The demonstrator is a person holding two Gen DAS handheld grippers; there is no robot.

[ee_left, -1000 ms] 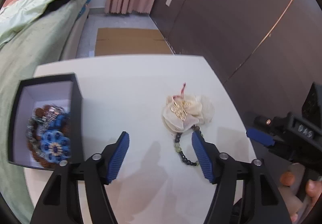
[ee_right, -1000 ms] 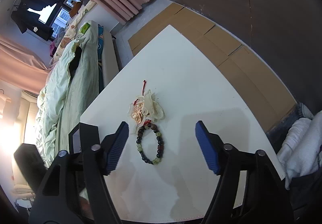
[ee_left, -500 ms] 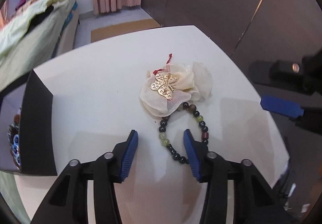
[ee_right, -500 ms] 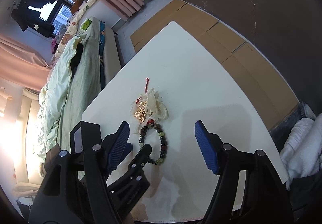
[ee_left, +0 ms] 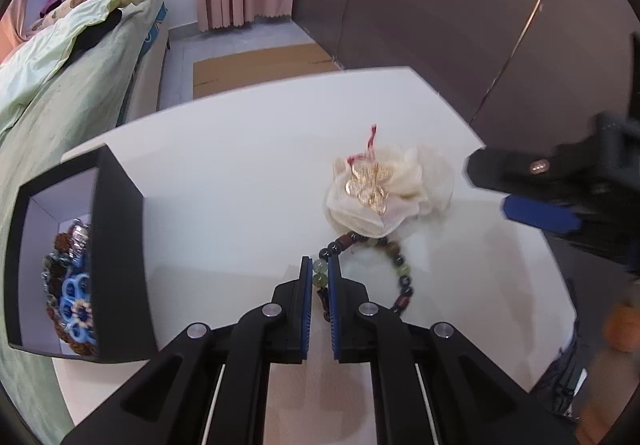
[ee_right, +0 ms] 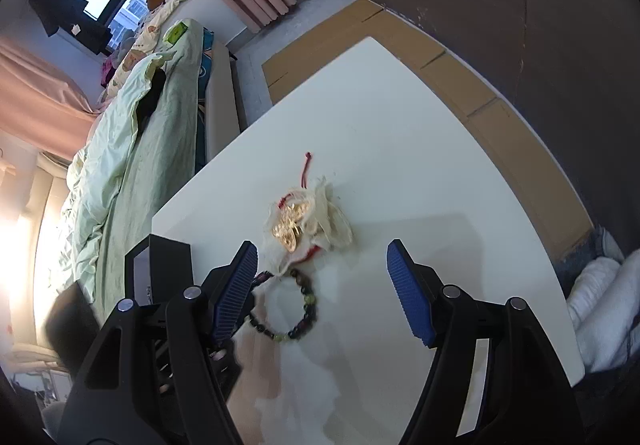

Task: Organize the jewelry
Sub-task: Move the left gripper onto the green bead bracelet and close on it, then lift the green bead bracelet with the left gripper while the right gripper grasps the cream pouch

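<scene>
A beaded bracelet [ee_left: 400, 273] of dark, green and brown beads lies on the white table [ee_left: 240, 205], touching a cream fabric flower with a gold butterfly charm [ee_left: 384, 193]. My left gripper [ee_left: 320, 273] is shut on the bracelet's left side. The bracelet [ee_right: 300, 317] and flower [ee_right: 312, 225] also show in the right wrist view. My right gripper [ee_right: 322, 281] is open and empty, hovering above them. A black jewelry box [ee_left: 116, 245] at the left holds several bead and blue flower pieces.
A bed with a green quilt [ee_left: 60, 77] runs along the table's left side. Cardboard [ee_left: 260, 65] lies on the floor beyond the far edge. A dark wall [ee_left: 460, 5] stands on the right. The box [ee_right: 168, 265] also shows in the right wrist view.
My left gripper moved forward from near the box to the bracelet and its jaws closed on the beads. The right gripper stayed open and shifted slightly nearer.
</scene>
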